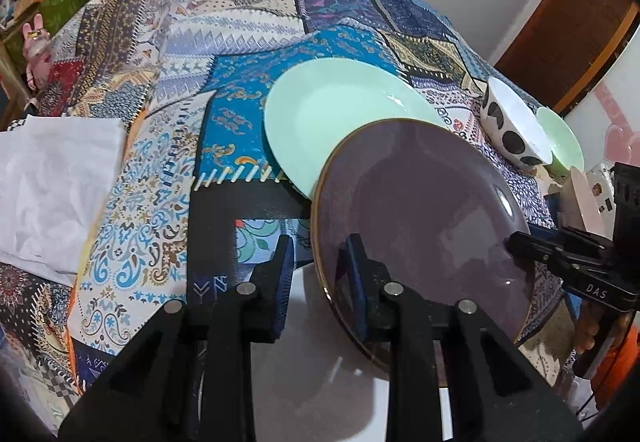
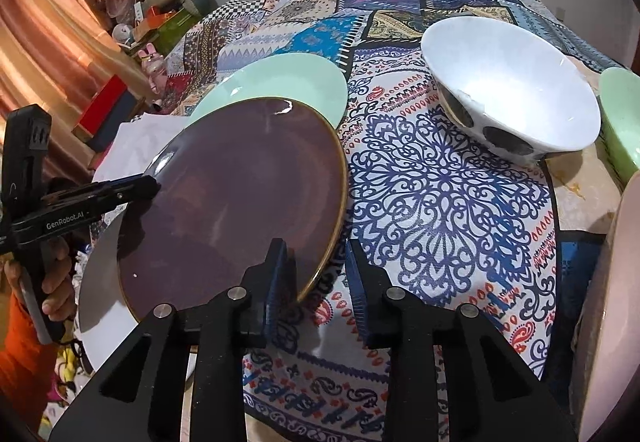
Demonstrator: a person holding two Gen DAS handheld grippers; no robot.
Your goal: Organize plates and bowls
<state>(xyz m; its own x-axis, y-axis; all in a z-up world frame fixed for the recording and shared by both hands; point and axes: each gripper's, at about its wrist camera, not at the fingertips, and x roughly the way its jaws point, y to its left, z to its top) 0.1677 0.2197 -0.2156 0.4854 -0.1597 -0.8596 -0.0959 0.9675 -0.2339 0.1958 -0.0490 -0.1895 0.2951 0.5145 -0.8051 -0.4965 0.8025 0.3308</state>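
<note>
A purple plate with a gold rim (image 1: 420, 210) (image 2: 240, 202) is held tilted between both grippers, over a white plate (image 1: 320, 362) (image 2: 100, 282) and the edge of a mint green plate (image 1: 332, 114) (image 2: 280, 82). My left gripper (image 1: 320, 274) straddles the plate's near rim, one finger on each side. My right gripper (image 2: 320, 274) does the same at the opposite rim and shows in the left wrist view (image 1: 516, 242). A white bowl with black spots (image 1: 512, 130) (image 2: 516, 102) stands at the right, beside a green bowl (image 1: 560, 138) (image 2: 620, 114).
A patchwork cloth (image 1: 180, 102) (image 2: 440, 182) covers the table. A white folded cloth (image 1: 52, 182) lies at the left. A pale pink plate (image 2: 608, 302) stands on edge at the far right. Boxes and toys (image 2: 152, 22) sit beyond the table.
</note>
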